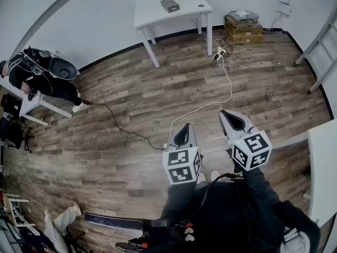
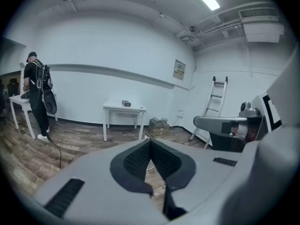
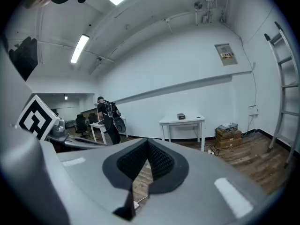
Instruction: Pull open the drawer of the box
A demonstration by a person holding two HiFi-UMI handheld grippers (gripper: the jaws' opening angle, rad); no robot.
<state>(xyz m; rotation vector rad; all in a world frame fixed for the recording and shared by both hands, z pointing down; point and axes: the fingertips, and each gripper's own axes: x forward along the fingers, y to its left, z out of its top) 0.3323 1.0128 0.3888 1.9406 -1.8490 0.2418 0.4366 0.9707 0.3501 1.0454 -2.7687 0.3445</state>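
Observation:
A small dark box [image 1: 169, 5] sits on a white table [image 1: 152, 16] far across the room; it also shows as a small box [image 2: 126, 103] in the left gripper view and as a small box [image 3: 181, 116] in the right gripper view. I cannot make out its drawer at this distance. My left gripper [image 1: 184, 126] and right gripper [image 1: 222, 112] hang side by side over the wood floor, well short of the table. The left gripper [image 2: 151, 140] has its tips together with nothing between them. The right gripper [image 3: 147, 141] is likewise shut and holds nothing.
A white cable [image 1: 210, 101] and a power strip [image 1: 218, 54] lie on the floor between me and the table. Stacked cardboard boxes [image 1: 243, 28] stand to the table's right, with a ladder [image 1: 316, 51] beyond. A person [image 1: 42, 75] stands at a desk on the left. Another white tabletop [image 1: 322, 167] is at my right.

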